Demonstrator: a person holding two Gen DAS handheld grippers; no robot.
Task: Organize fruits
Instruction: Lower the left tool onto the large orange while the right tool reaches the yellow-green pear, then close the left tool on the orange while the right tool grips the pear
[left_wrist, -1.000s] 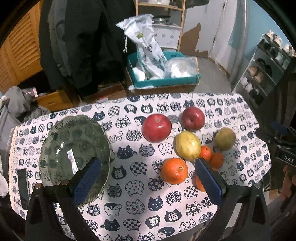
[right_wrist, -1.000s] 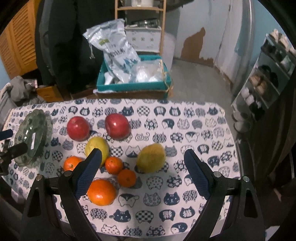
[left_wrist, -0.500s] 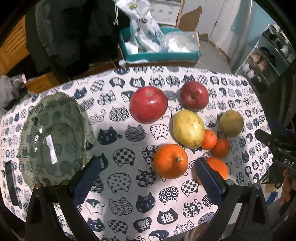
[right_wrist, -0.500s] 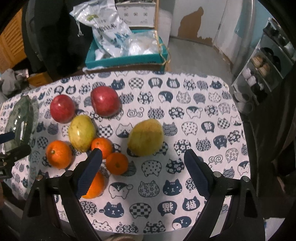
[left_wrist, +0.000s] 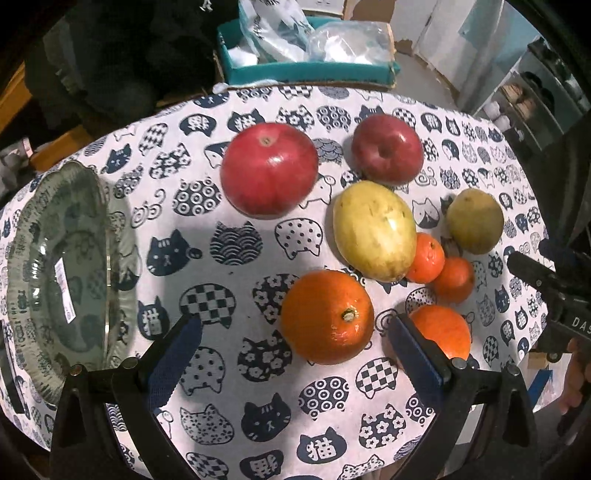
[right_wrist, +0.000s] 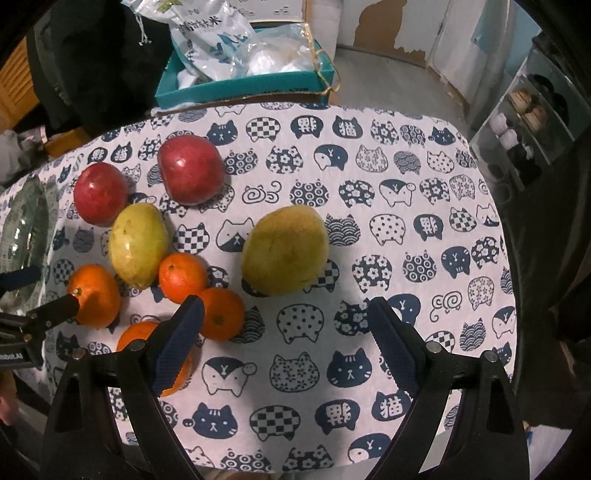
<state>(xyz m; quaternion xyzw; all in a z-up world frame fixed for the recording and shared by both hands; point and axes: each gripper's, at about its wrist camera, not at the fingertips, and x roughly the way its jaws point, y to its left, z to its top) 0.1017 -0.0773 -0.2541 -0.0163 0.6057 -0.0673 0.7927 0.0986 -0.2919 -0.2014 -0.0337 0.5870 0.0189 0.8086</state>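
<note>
Fruits lie on a cat-print tablecloth (left_wrist: 229, 373). In the left wrist view my left gripper (left_wrist: 295, 354) is open, its jaws either side of a large orange (left_wrist: 327, 316), just above it. Two red apples (left_wrist: 269, 168) (left_wrist: 387, 148), a yellow mango (left_wrist: 373, 230), two small tangerines (left_wrist: 427, 258) and another orange (left_wrist: 441, 329) lie nearby. A green glass bowl (left_wrist: 55, 273) stands empty at the left. In the right wrist view my right gripper (right_wrist: 286, 339) is open, just short of a second mango (right_wrist: 285, 250).
A teal box (right_wrist: 240, 86) with plastic bags stands behind the table. A shoe rack (right_wrist: 528, 122) is at the right. Dark clothes hang at the back left. The table's far and right edges are close to the fruits.
Both grippers have moved forward and down towards the table. The left one now straddles the large orange; the right one has closed in on the second mango. No fruit has moved.
</note>
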